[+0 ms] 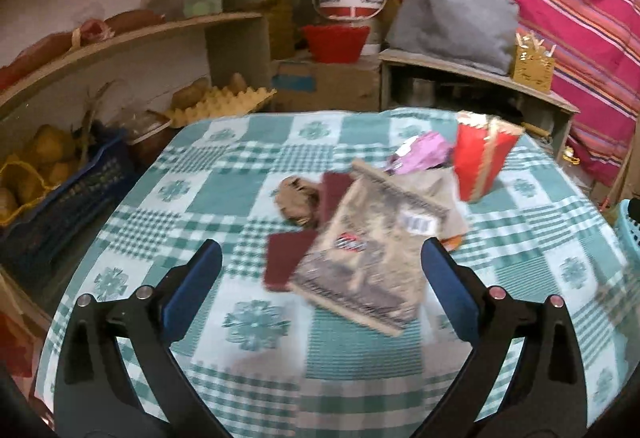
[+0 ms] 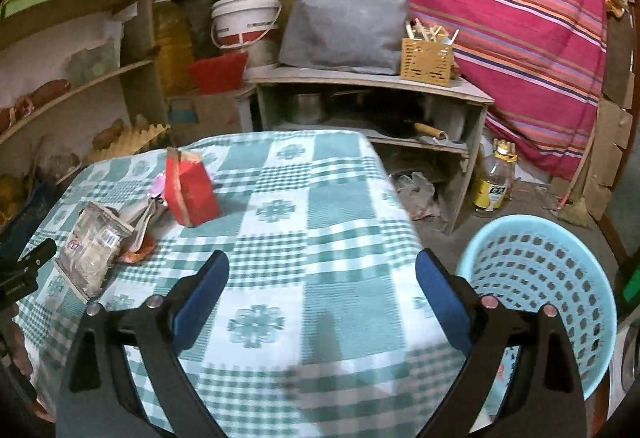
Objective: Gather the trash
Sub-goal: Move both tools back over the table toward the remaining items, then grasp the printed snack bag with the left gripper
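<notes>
Only rt view: blue basket (image 2: 560, 278)

Grey printed wrapper (image 1: 368, 258) laid flat on checked cloth, two maroon pieces (image 1: 288, 258) tucked under its edge. Crumpled brown wad (image 1: 296, 204) beside. Red carton (image 1: 482, 162) stood upright; purple foil (image 1: 420, 154), possibly crumpled, lodged against it. Light-blue perforated basket (image 2: 548, 290) set beside table.

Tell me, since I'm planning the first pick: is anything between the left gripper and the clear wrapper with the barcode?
Nothing visible. The left gripper is open, and the clear wrapper lies on top of the trash pile directly between and ahead of its fingers.
</notes>
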The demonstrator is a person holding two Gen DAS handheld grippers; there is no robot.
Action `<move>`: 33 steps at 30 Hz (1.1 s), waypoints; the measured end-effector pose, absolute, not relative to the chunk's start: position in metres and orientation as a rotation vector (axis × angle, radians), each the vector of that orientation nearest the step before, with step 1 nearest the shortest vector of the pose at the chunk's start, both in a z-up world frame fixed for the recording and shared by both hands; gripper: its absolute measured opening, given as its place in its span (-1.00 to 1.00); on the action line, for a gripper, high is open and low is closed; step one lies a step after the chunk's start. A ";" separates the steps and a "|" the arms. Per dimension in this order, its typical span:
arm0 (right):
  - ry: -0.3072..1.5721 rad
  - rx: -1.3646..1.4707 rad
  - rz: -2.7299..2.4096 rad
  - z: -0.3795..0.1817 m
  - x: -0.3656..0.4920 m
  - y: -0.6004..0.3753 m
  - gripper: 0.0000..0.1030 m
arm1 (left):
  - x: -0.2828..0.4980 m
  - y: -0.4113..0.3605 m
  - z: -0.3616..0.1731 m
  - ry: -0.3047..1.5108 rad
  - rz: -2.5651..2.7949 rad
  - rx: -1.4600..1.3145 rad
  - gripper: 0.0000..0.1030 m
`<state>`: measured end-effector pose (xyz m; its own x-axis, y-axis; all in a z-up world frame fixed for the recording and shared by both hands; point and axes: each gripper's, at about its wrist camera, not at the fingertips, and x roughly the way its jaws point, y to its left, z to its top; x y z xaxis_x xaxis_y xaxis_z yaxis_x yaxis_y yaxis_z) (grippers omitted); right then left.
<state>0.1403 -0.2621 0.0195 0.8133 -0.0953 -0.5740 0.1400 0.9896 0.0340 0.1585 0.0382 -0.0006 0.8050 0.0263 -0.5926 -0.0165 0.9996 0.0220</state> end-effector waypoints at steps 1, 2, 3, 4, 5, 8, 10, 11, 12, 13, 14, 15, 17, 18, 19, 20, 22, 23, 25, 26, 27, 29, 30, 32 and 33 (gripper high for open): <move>0.613 0.073 -0.123 0.017 0.143 -0.258 0.79 | 0.160 0.043 -0.004 0.646 0.023 0.014 0.87; 0.618 0.067 -0.121 0.015 0.146 -0.253 0.80 | 0.161 0.047 -0.006 0.649 0.028 0.013 0.87; 0.622 0.062 -0.119 0.014 0.148 -0.249 0.80 | 0.162 0.050 -0.007 0.649 0.032 0.011 0.87; 0.628 0.054 -0.116 0.012 0.150 -0.244 0.80 | 0.162 0.053 -0.008 0.648 0.032 0.009 0.87; 0.633 0.047 -0.115 0.010 0.152 -0.241 0.80 | 0.163 0.056 -0.009 0.648 0.031 0.003 0.87; 0.656 0.009 -0.117 0.004 0.159 -0.230 0.81 | 0.164 0.065 -0.008 0.646 0.014 -0.020 0.87; 0.665 -0.017 -0.122 0.000 0.162 -0.224 0.81 | 0.166 0.070 -0.010 0.643 0.016 -0.021 0.87; 0.670 -0.030 -0.123 -0.001 0.163 -0.222 0.81 | 0.167 0.072 -0.011 0.645 0.011 -0.021 0.87; 0.673 -0.035 -0.122 -0.002 0.164 -0.221 0.81 | 0.169 0.073 -0.013 0.651 0.006 -0.021 0.87; 0.676 -0.037 -0.119 -0.002 0.165 -0.220 0.81 | 0.171 0.075 -0.015 0.659 -0.001 -0.025 0.87; 0.679 -0.036 -0.113 -0.003 0.166 -0.219 0.81 | 0.174 0.076 -0.018 0.668 -0.008 -0.030 0.87; 0.683 -0.034 -0.104 -0.003 0.167 -0.218 0.81 | 0.176 0.077 -0.020 0.678 -0.015 -0.035 0.87; 0.691 -0.030 -0.101 -0.004 0.170 -0.216 0.81 | 0.182 0.078 -0.023 0.699 -0.054 -0.059 0.86; 0.695 -0.025 -0.101 -0.005 0.172 -0.216 0.81 | 0.184 0.077 -0.024 0.701 -0.068 -0.064 0.86; 0.698 -0.019 -0.096 -0.006 0.173 -0.215 0.81 | 0.186 0.074 -0.025 0.700 -0.085 -0.063 0.86; 0.702 -0.012 -0.086 -0.006 0.175 -0.214 0.81 | 0.187 0.072 -0.025 0.700 -0.095 -0.057 0.85; 0.704 -0.009 -0.077 -0.007 0.176 -0.211 0.81 | 0.190 0.065 -0.028 0.715 -0.120 -0.043 0.75; 0.704 -0.010 -0.073 -0.007 0.176 -0.209 0.81 | 0.193 0.063 -0.030 0.729 -0.133 -0.039 0.64; 0.704 -0.016 -0.063 -0.008 0.177 -0.204 0.81 | 0.199 0.059 -0.036 0.771 -0.170 -0.040 0.47; 0.705 -0.018 -0.061 -0.009 0.177 -0.203 0.81 | 0.200 0.058 -0.037 0.785 -0.183 -0.044 0.40; 0.706 -0.021 -0.057 -0.009 0.177 -0.202 0.81 | 0.201 0.058 -0.038 0.791 -0.187 -0.046 0.32; 0.705 -0.026 -0.055 -0.009 0.176 -0.200 0.81 | 0.197 0.056 -0.038 0.788 -0.212 -0.051 0.04; 0.705 -0.028 -0.055 -0.009 0.176 -0.199 0.81 | 0.196 0.055 -0.037 0.791 -0.225 -0.047 -0.16; 0.700 -0.026 -0.056 -0.008 0.175 -0.199 0.81 | 0.191 0.051 -0.037 0.798 -0.248 -0.026 -0.48; 0.698 -0.023 -0.056 -0.007 0.175 -0.199 0.81 | 0.190 0.050 -0.037 0.803 -0.254 -0.020 -0.68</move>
<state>0.1753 -0.1990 -0.0072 0.7645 -0.0592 -0.6420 0.0439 0.9982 -0.0398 0.1900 0.0502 -0.0373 0.6656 -0.2324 -0.7092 0.2174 0.9694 -0.1136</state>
